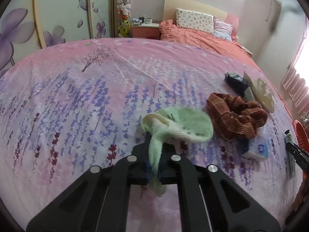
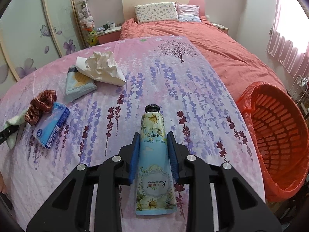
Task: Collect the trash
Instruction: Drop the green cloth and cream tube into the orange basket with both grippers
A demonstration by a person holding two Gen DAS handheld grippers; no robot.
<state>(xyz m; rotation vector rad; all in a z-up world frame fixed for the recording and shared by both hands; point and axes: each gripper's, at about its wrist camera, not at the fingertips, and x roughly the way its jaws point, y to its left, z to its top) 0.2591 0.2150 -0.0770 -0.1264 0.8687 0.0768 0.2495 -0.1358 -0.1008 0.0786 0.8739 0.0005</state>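
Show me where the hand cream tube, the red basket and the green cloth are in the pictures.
hand cream tube [image 2: 153,150], right wrist view, on its blue middle.
red basket [image 2: 278,135], right wrist view, on its slotted inner wall.
green cloth [image 1: 185,123], left wrist view, on its spread upper part.

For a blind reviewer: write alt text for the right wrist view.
The right gripper is shut on a hand cream tube, cap pointing away, above a pink lavender-print bedspread. To its right stands a red slatted basket; to the left lie a blue tissue pack, a brown scrunchie and crumpled paper.
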